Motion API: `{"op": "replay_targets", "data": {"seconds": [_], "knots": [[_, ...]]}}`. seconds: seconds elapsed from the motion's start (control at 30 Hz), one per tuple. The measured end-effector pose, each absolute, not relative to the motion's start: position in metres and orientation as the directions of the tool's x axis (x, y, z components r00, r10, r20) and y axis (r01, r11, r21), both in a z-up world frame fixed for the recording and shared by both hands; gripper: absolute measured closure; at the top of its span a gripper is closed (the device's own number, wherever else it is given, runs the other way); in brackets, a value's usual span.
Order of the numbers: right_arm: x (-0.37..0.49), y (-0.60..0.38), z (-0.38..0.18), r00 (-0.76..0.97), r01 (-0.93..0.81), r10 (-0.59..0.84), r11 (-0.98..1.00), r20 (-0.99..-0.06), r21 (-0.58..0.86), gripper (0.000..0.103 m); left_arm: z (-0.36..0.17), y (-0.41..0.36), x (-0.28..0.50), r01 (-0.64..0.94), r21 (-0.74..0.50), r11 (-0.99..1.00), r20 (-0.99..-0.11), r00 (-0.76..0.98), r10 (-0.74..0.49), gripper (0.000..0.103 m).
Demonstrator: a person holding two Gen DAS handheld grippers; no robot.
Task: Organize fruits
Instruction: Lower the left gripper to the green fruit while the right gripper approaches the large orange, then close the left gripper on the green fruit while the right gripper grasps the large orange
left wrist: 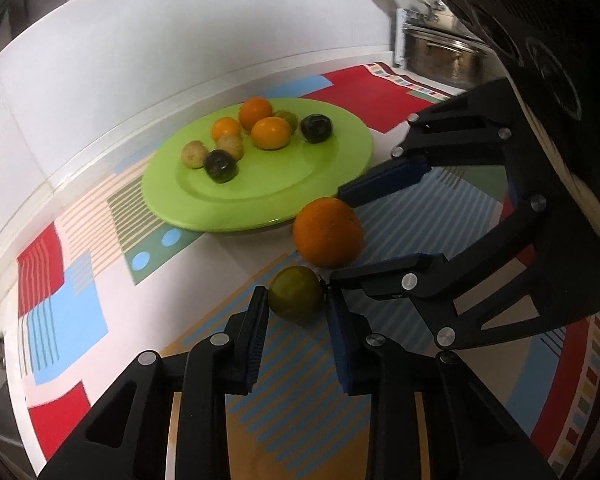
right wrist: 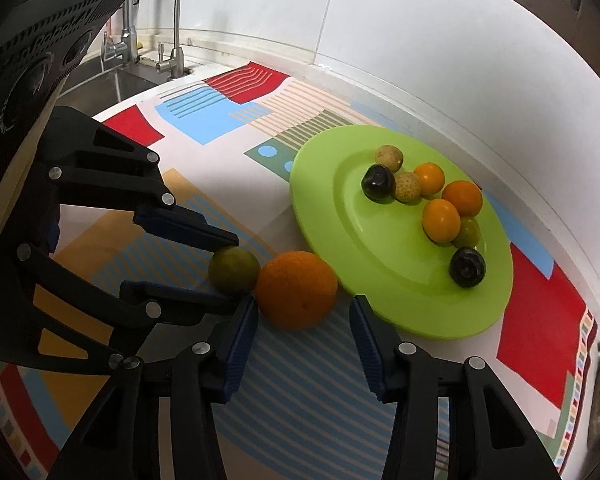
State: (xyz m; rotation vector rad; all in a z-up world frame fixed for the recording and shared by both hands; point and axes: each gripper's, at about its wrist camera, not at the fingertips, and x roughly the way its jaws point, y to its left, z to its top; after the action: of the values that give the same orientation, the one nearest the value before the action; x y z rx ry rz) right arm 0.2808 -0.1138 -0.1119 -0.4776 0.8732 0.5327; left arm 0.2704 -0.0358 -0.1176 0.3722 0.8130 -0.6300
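Observation:
A small green fruit [left wrist: 296,298] lies on the patterned mat just in front of the green plate [left wrist: 172,208]. My left gripper [left wrist: 297,294] is shut on it, one pad on each side; the right wrist view shows the same grip [right wrist: 228,272] on the green fruit [right wrist: 234,270]. Touching that fruit is a large orange [right wrist: 296,294] beside the plate's rim [right wrist: 400,312]. My right gripper [right wrist: 303,304] straddles the orange and is open, with a gap at its right pad. The left wrist view shows the orange [left wrist: 327,232] between the right gripper's [left wrist: 339,236] fingers. Several small fruits sit on the plate.
The colourful mat [left wrist: 80,312] covers the counter up to a white backsplash. A steel pot [left wrist: 444,60] stands at the far right in the left wrist view. A sink with a tall faucet [right wrist: 176,20] lies beyond the mat's left end in the right wrist view.

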Motion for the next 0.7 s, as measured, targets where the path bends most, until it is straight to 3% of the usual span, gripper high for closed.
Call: {"op": "replay_targets", "data": {"seconds": [0.23,0.3,0.7], "knots": [[0.283,-0.107,-0.114,0.533,-0.608,0.249,0.777,-0.809,-0.161,0.055,-0.112,-0.019,0.273,0.555,0.026,0.831,-0.763,0.548,-0.342,0.074],[0.284,-0.108,-0.113,0.540,-0.596,0.246,0.787,-0.805,-0.159,0.062,-0.111,-0.016,0.274,0.528,0.009,0.849,-0.761,0.554,-0.337,0.074],[0.269,-0.122,-0.098,0.546,-0.512,0.278,0.857,-0.790,-0.052,0.062,-0.090,-0.004,0.257,0.434,-0.047,0.900,-0.737,0.593,-0.325,0.073]]}}
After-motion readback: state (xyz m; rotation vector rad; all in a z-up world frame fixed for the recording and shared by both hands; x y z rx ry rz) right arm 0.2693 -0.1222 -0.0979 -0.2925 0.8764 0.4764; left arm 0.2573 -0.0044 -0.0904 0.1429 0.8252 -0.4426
